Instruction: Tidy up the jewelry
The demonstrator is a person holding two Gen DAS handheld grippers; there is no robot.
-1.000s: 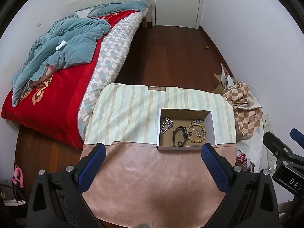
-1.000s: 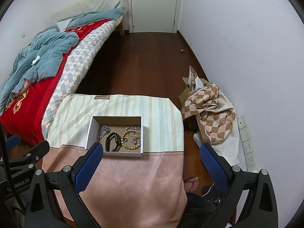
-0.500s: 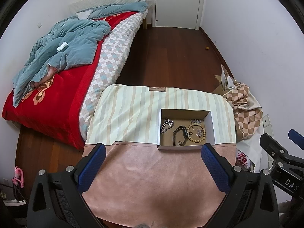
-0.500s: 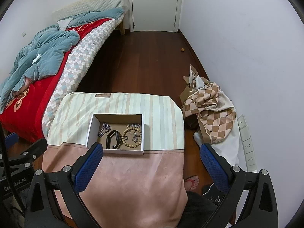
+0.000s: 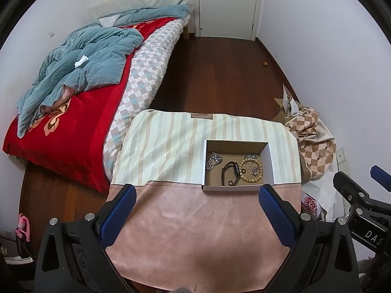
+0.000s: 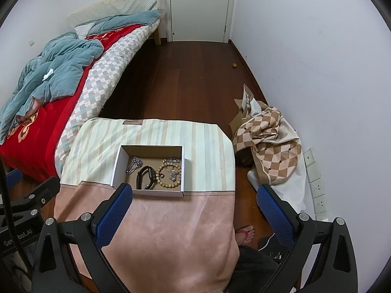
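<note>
A small open cardboard box [image 5: 268,163] [image 6: 117,163] stands on the cloth-covered table [image 5: 171,214] [image 6: 171,219]. In it lie a silver chain [image 5: 213,160] [image 6: 134,164], a black watch [image 5: 230,172] [image 6: 145,176], a wooden bead bracelet [image 5: 251,171] [image 6: 169,174] and small silver pieces [image 5: 249,156] [image 6: 172,160]. My left gripper [image 5: 195,210] is open and empty, held above the table's near part, short of the box. My right gripper [image 6: 194,207] is open and empty, to the near right of the box.
A bed [image 5: 73,102] with a red blanket and blue quilt lies on the left. A checkered cloth pile [image 6: 268,141] lies on the floor at the right wall. A foot in a red sandal [image 6: 245,234] is beside the table. A closed door [image 6: 200,7] is at the back.
Both views have shifted slightly; the grippers have drifted a little, the right one nearer to the box. Both stay open and nothing in the box has moved.
</note>
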